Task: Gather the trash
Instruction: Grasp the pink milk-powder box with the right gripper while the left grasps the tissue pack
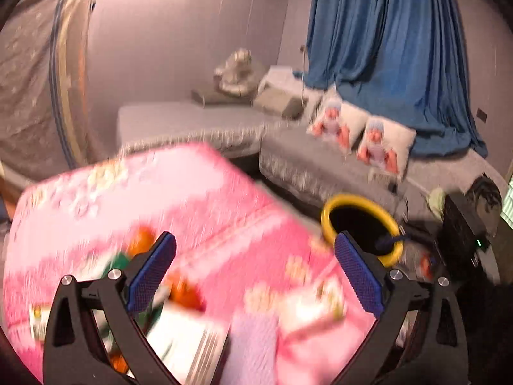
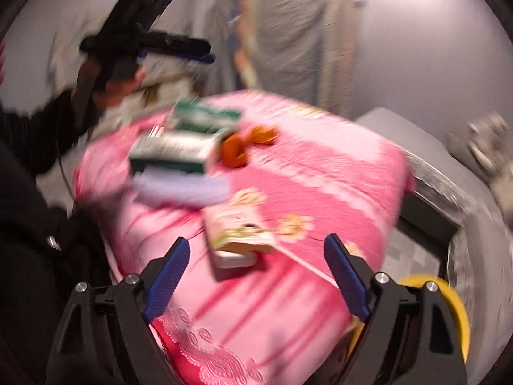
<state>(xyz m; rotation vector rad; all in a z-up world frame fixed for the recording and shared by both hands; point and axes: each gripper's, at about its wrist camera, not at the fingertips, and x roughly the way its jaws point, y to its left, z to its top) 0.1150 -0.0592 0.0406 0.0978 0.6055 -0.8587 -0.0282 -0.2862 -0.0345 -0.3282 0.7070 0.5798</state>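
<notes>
Both tools, left tool and right tool, gape wide and empty over the pink-covered desk. Yellow-rimmed bin waits at two o'clock, likely for drops. Trash remains: green-white boxes, pale carton, orange peel at twelve. Labels too blurred to read.

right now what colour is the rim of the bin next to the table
Yellow; the bin's rim shows best in the left wrist view.

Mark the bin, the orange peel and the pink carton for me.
bin (image 1: 327,216), left wrist view, on its yellow rim, left side.
orange peel (image 2: 235,152), right wrist view, on the nearer piece.
pink carton (image 2: 235,229), right wrist view, on its top face.
</notes>
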